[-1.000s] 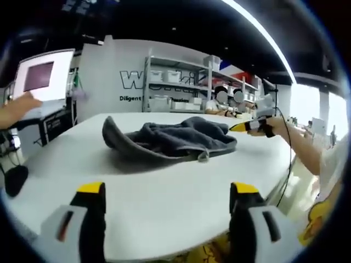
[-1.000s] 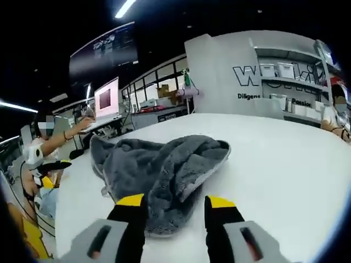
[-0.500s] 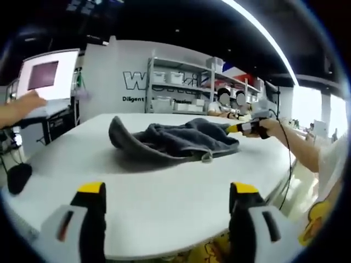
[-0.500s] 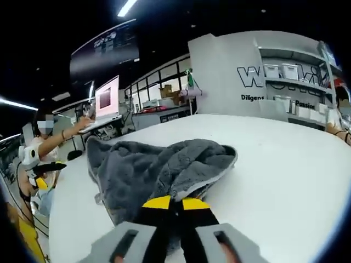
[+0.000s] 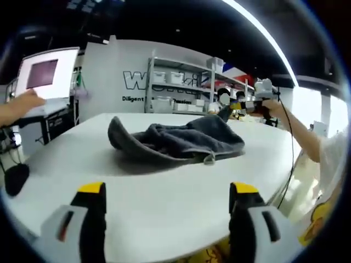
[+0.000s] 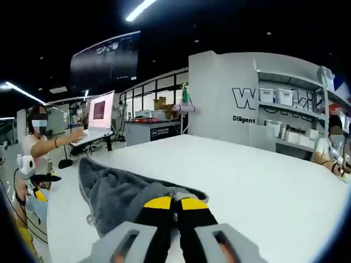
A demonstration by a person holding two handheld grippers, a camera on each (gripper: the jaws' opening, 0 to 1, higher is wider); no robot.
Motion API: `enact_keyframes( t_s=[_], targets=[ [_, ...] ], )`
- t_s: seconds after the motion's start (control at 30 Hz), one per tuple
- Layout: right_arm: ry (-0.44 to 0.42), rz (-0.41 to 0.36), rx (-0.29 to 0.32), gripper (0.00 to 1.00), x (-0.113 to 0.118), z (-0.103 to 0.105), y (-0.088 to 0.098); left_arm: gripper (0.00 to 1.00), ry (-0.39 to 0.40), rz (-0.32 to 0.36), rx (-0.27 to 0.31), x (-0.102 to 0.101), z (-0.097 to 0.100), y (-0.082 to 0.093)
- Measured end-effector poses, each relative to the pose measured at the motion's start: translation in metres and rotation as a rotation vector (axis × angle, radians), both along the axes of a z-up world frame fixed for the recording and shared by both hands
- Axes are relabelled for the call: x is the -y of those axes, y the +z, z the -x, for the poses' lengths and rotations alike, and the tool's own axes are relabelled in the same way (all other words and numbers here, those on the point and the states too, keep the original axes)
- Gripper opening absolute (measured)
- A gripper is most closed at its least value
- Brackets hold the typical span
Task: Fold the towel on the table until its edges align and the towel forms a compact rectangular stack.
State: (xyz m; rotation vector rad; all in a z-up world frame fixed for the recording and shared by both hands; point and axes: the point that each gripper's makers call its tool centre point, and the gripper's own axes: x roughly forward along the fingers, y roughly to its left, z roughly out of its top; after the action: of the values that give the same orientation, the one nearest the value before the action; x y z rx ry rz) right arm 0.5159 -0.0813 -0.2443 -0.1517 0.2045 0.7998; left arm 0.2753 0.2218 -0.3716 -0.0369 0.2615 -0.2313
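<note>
Towel: the grey towel [image 5: 178, 141] lies crumpled toward the far edge of the white table [image 5: 148, 208] in the left gripper view, one end curled up at its left, the other end drawn upward at its right. In the right gripper view the towel [image 6: 118, 194] runs from the table's left edge up to that view's own jaws.

Right gripper: the right gripper [image 6: 175, 204] has its 2 yellow-tipped jaws pressed together with a fold of the towel pinched between them. In the left gripper view the right gripper [image 5: 237, 106] sits above the table's far right corner, held by a hand [image 5: 274, 109], with a corner of the towel raised off the surface.

Left gripper: the left gripper [image 5: 167, 189] hovers over the table's near edge, jaws spread wide, nothing between them, well apart from the towel.

Surroundings: a shelf unit [image 5: 175, 85] with white bins stands beyond the far edge; a monitor [image 5: 44, 74] glows to the left, a person's hand [image 5: 19, 107] in front of it.
</note>
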Motion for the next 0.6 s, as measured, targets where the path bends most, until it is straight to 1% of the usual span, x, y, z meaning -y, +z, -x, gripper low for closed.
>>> enact_keyframes(
  t_s=[0.03, 0.13, 0.23, 0.4, 0.47, 0.53, 0.6],
  targets=[
    [-0.011, 0.006, 0.029, 0.02, 0.003, -0.002, 0.013, 0.98, 0.000, 0.000, -0.001, 0.000, -0.001, 0.000],
    [-0.048, 0.033, 0.081, 0.02, 0.015, -0.010, 0.043, 0.98, -0.002, 0.003, 0.000, 0.001, -0.003, -0.001],
    [-0.073, 0.043, 0.114, 0.02, 0.025, -0.016, 0.066, 0.98, -0.008, 0.004, 0.000, 0.002, -0.004, -0.001],
    [-0.124, 0.063, 0.160, 0.02, 0.040, -0.023, 0.091, 0.98, -0.018, 0.006, -0.001, 0.006, -0.005, -0.002],
    [-0.143, 0.059, 0.177, 0.03, 0.047, -0.026, 0.102, 0.98, -0.021, 0.008, 0.000, 0.007, -0.005, -0.002],
    [-0.173, 0.056, 0.189, 0.03, 0.055, -0.031, 0.111, 0.98, -0.025, 0.011, 0.001, 0.008, -0.005, -0.002],
    [-0.218, 0.072, 0.200, 0.03, 0.067, -0.040, 0.116, 0.98, -0.028, 0.009, -0.001, 0.009, -0.005, -0.002]
  ],
)
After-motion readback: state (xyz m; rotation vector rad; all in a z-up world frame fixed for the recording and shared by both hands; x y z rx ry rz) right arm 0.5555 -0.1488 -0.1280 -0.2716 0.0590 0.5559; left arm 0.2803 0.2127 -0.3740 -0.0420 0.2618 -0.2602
